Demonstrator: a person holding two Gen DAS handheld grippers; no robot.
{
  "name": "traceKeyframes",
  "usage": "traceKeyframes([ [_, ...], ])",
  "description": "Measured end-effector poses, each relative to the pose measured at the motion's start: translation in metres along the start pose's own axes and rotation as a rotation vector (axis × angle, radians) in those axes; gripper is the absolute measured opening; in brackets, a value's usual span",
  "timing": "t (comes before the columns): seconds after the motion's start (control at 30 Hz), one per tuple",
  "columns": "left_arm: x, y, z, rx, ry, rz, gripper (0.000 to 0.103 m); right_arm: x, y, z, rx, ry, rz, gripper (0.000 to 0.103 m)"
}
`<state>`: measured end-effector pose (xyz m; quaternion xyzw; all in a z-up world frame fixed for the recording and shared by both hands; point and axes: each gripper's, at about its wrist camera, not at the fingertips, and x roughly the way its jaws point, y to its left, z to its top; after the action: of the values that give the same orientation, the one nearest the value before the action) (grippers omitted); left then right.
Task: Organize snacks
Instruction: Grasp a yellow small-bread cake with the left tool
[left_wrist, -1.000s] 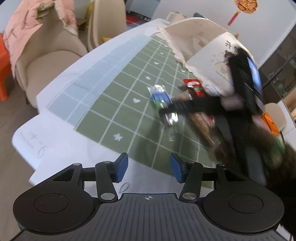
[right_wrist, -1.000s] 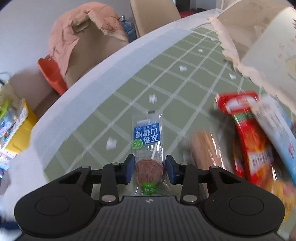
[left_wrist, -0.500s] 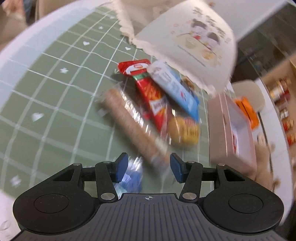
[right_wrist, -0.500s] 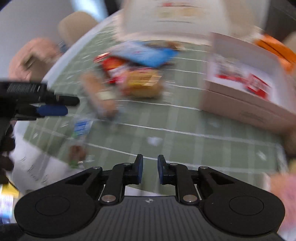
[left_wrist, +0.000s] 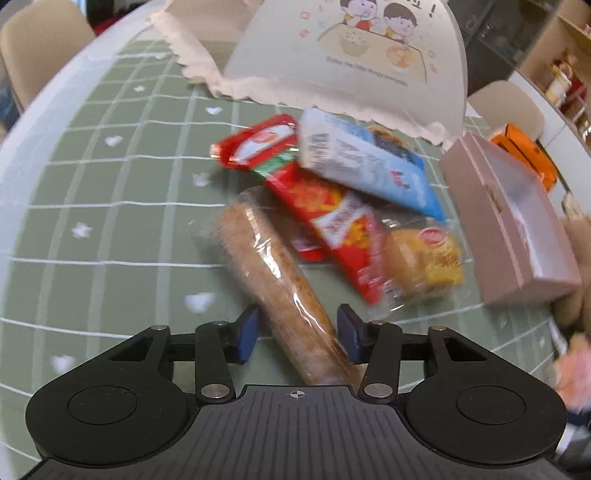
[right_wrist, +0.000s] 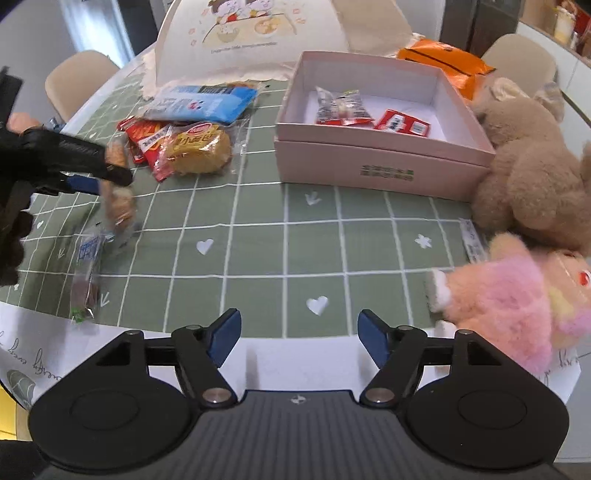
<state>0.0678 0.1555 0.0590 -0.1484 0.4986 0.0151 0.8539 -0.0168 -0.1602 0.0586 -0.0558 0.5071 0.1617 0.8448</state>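
Black gripper bodies — blue fingers (right_wrist: 223, 338), silver screws

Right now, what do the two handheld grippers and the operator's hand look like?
Both the left gripper and the right gripper are matte black: a ribbed centre plate with a small crosshair mark, round discs either side, silver pivot screws, blue finger pads. The right view shows the left hand in a black glove. No cables visible.
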Motion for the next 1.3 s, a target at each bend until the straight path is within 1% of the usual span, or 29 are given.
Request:
traceKeyframes([
  [0.07,-0.007,0.016,-0.004,0.001,-0.015,0.04,0.051,0.005,0.015,0.008,-0.031,0.006,0.046,0.072],
  [0.13,-0.014,0.036,-0.007,-0.019,-0.025,0.077,0.05,0.006,0.034,0.017,-0.073,0.012,0.122,0.073],
  [0.17,-0.016,0.045,-0.008,-0.029,-0.026,0.093,0.05,0.007,0.044,0.02,-0.094,0.015,0.16,0.077],
  [0.2,-0.017,0.054,-0.011,-0.04,-0.026,0.099,0.05,0.008,0.056,0.025,-0.119,0.019,0.208,0.079],
  [0.23,-0.019,0.063,-0.013,-0.051,-0.026,0.097,0.049,0.011,0.068,0.029,-0.141,0.025,0.251,0.079],
  [0.27,-0.021,0.069,-0.015,-0.058,-0.027,0.091,0.046,0.014,0.081,0.032,-0.163,0.036,0.287,0.079],
  [0.33,-0.024,0.076,-0.019,-0.05,-0.022,0.083,0.044,0.023,0.109,0.033,-0.219,0.063,0.346,0.079],
  [0.37,-0.026,0.077,-0.022,-0.034,-0.018,0.08,0.043,0.027,0.125,0.032,-0.26,0.068,0.361,0.078],
  [0.43,-0.029,0.073,-0.024,0.006,-0.011,0.086,0.04,0.033,0.152,0.027,-0.338,0.06,0.357,0.076],
  [0.47,-0.032,0.068,-0.027,0.034,-0.013,0.093,0.039,0.037,0.162,0.024,-0.377,0.057,0.345,0.072],
  [0.5,-0.036,0.062,-0.029,0.065,-0.023,0.099,0.039,0.04,0.17,0.02,-0.414,0.054,0.332,0.066],
  [0.57,-0.05,0.046,-0.03,0.144,-0.071,0.119,0.039,0.042,0.176,0.013,-0.461,0.037,0.293,0.054],
  [0.6,-0.057,0.035,-0.029,0.191,-0.11,0.132,0.039,0.038,0.175,0.01,-0.476,0.015,0.276,0.048],
  [0.63,-0.063,0.024,-0.027,0.238,-0.148,0.13,0.039,0.036,0.17,0.009,-0.48,0.009,0.271,0.045],
  [0.67,-0.067,0.01,-0.023,0.293,-0.181,0.097,0.039,0.034,0.164,0.008,-0.469,0.011,0.266,0.039],
  [0.7,-0.067,-0.002,-0.018,0.338,-0.195,0.048,0.039,0.032,0.154,0.008,-0.447,0.015,0.255,0.038],
  [0.77,-0.059,-0.03,-0.007,0.44,-0.186,-0.059,0.042,0.029,0.13,0.009,-0.393,0.017,0.219,0.038],
  [0.83,-0.042,-0.061,0.001,0.557,-0.175,-0.112,0.043,0.029,0.103,0.01,-0.327,0.028,0.161,0.038],
  [0.87,-0.031,-0.075,0.003,0.616,-0.175,-0.119,0.043,0.03,0.088,0.01,-0.295,0.035,0.121,0.038],
  [0.93,-0.005,-0.102,0.009,0.712,-0.157,-0.095,0.043,0.03,0.058,0.01,-0.222,0.05,0.052,0.038],
  [1.0,0.015,-0.119,0.016,0.778,-0.121,-0.095,0.043,0.025,0.031,0.008,-0.146,0.051,0.02,0.038],
  [1.1,0.04,-0.133,0.025,0.844,-0.058,-0.105,0.043,0.011,0.003,0.003,-0.056,0.035,-0.004,0.038],
  [1.13,0.045,-0.135,0.027,0.859,-0.05,-0.115,0.044,0.007,-0.004,0.001,-0.034,0.028,-0.005,0.04],
  [1.17,0.048,-0.137,0.031,0.865,-0.044,-0.14,0.045,0.004,-0.009,-0.001,-0.017,0.026,-0.006,0.047],
  [1.2,0.051,-0.139,0.033,0.863,-0.029,-0.15,0.046,0.001,-0.012,-0.003,0.001,0.023,-0.007,0.05],
  [1.23,0.055,-0.141,0.036,0.853,-0.015,-0.157,0.051,0.0,-0.016,-0.005,0.016,0.022,-0.007,0.056],
  [1.27,0.059,-0.143,0.039,0.84,0.002,-0.161,0.053,0.0,-0.019,-0.006,0.026,0.025,-0.003,0.061],
  [1.3,0.062,-0.145,0.043,0.82,0.023,-0.17,0.053,0.0,-0.019,-0.007,0.033,0.031,0.003,0.064],
])
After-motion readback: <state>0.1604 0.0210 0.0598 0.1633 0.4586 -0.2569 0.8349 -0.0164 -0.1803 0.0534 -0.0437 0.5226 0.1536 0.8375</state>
